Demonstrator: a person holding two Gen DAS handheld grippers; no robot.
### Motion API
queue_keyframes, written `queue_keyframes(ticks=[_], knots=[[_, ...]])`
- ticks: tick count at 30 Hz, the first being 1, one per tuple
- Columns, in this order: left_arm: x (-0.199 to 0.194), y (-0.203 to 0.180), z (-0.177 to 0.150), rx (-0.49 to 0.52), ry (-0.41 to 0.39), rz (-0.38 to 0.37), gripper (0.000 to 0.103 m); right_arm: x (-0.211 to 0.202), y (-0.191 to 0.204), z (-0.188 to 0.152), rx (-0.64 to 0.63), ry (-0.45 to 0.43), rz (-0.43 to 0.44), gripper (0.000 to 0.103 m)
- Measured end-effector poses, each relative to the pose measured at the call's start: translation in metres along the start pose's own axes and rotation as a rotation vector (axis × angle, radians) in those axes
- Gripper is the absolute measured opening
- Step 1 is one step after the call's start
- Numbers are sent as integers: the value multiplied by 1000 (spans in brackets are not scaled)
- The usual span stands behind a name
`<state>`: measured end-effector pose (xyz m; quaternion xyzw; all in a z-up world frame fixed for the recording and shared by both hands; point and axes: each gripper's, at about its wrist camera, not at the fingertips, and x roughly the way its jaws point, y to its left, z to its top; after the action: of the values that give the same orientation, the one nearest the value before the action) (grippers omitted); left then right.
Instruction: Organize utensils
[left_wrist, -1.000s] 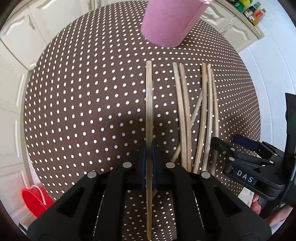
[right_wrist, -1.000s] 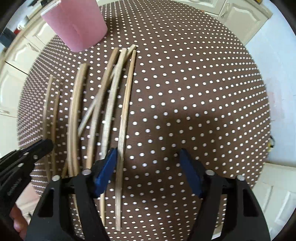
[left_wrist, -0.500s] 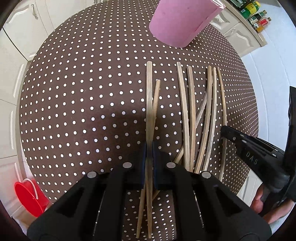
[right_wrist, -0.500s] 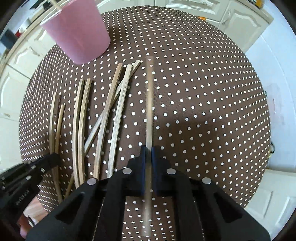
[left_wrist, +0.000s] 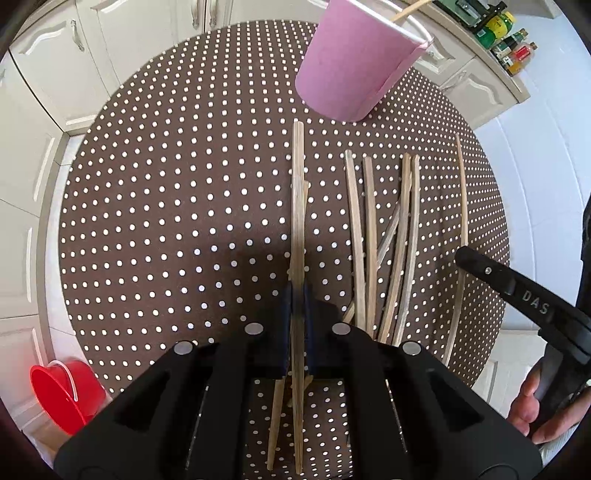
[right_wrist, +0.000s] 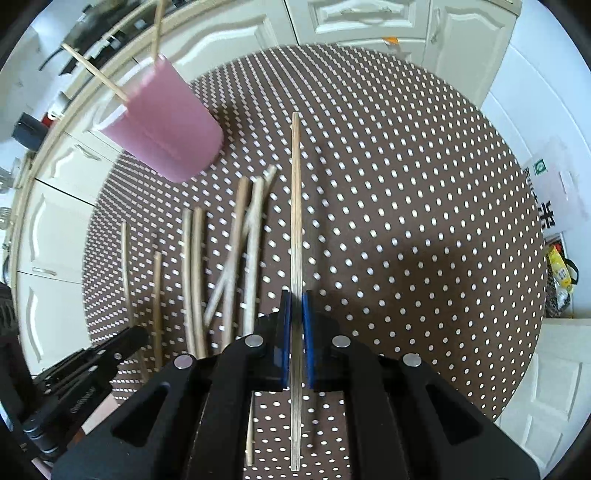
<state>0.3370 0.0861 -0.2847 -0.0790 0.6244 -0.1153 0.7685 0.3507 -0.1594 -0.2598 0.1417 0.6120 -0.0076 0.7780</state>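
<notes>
Round dotted table (left_wrist: 166, 221): pink cup (left_wrist: 351, 66), loose chopsticks (left_wrist: 369, 240).

You are working in a home kitchen: cream panelled cabinet doors (right_wrist: 354, 18) with metal handles ring the round table (left_wrist: 166, 206) in its brown polka-dot cloth, bottles (left_wrist: 506, 40) line a countertop (left_wrist: 476, 48), and a red bucket (left_wrist: 62, 395) sits on the floor.

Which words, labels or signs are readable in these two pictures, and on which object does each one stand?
"DAS": white letters on the black body of the right gripper, seen from the left wrist.
Embossed lettering on the left gripper, seen from the right wrist: too blurred to read.
Green sign and dark characters on the white bag beside the table: not legible.
Labels on the bottles on the counter: too small to read.
</notes>
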Motion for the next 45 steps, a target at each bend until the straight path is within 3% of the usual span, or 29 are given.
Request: queue_keyframes(ticks=[13,31,45], knots=[[-49,-39,1,-2,-140,40,7,-80,-6,22,11,-189,137,5],[-125,-86,3,6,-427,112,7,-143,-1,21,-60,-396,269,5],[-179,-113,19,-9,-619,130,7,-192,6,48,-60,-561,358,5]])
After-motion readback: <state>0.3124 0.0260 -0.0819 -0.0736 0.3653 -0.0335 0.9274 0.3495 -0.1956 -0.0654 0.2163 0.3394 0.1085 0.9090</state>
